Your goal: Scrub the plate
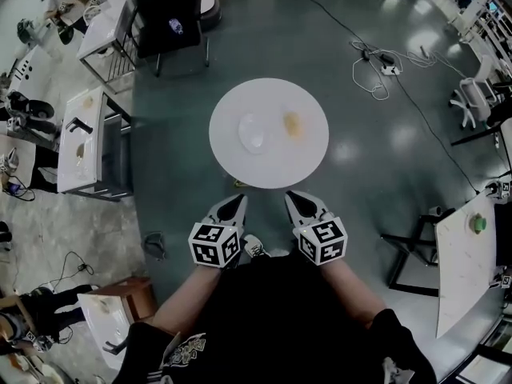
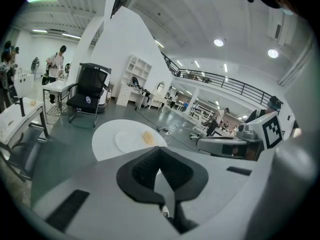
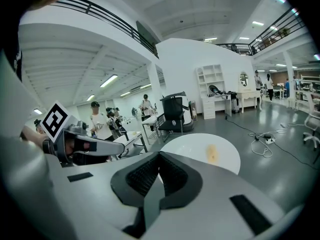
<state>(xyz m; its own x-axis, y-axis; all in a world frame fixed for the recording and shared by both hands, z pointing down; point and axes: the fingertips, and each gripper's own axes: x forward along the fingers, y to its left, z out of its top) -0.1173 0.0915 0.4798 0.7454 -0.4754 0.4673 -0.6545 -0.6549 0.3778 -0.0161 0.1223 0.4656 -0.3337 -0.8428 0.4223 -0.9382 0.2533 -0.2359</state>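
A white plate (image 1: 254,132) lies on the round white table (image 1: 269,171), left of centre. A yellowish sponge (image 1: 293,123) rests on the table just right of the plate. Both grippers hover short of the table's near edge, held side by side. My left gripper (image 1: 234,202) is shut with nothing in it, and so is my right gripper (image 1: 294,198). In the left gripper view the plate (image 2: 128,140) and sponge (image 2: 148,137) show beyond the shut jaws. The right gripper view shows the sponge (image 3: 212,154) on the table (image 3: 192,146).
A black office chair (image 1: 169,18) stands beyond the table. White side tables with metal frames (image 1: 88,138) line the left. A cable and power strip (image 1: 382,66) lie on the floor at the far right. A white table (image 1: 464,258) with a green object sits at right.
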